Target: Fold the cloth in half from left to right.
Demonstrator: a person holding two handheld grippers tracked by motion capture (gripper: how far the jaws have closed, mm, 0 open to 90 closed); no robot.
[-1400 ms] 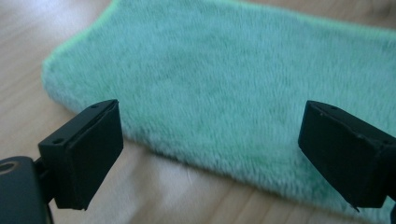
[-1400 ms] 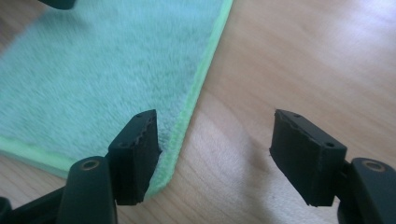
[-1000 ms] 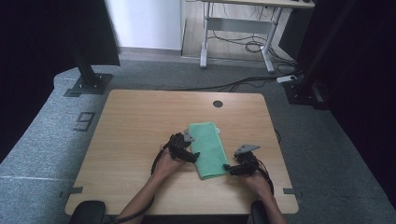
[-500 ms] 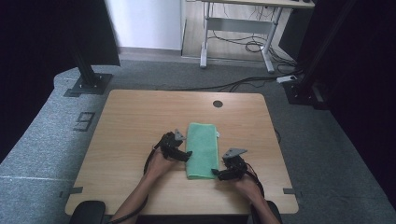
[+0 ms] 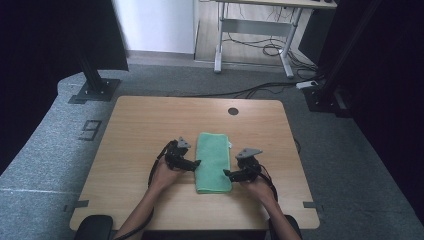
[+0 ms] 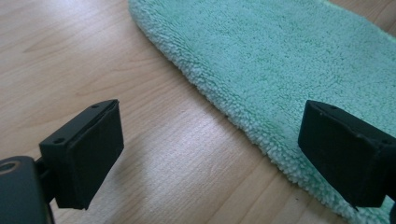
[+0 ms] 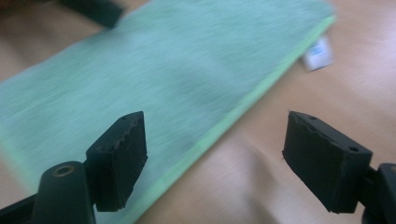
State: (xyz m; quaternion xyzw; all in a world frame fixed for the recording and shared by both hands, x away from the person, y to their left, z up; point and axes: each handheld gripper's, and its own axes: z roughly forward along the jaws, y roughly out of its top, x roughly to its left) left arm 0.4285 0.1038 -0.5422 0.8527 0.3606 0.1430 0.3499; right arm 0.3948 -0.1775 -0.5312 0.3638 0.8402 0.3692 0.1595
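**High view: a folded green towel between two grippers**

High view shows the towel (image 5: 214, 161) lying flat on the tabletop (image 5: 145, 125), folded into a long strip, a little toward the person's edge and near the middle across. A small white label (image 7: 318, 52) pokes out from its right edge (blurred in the right gripper view). The left gripper (image 5: 192, 164) sits just beside the towel's left edge, jaws apart with nothing between them; in the left gripper view one jaw hangs over bare wood, the other over the towel's fuzzy rim. The right gripper (image 5: 229, 174) reaches the towel's right edge near its close corner. Its jaws have just been opening and stand wide, straddling that edge without pressing on it.
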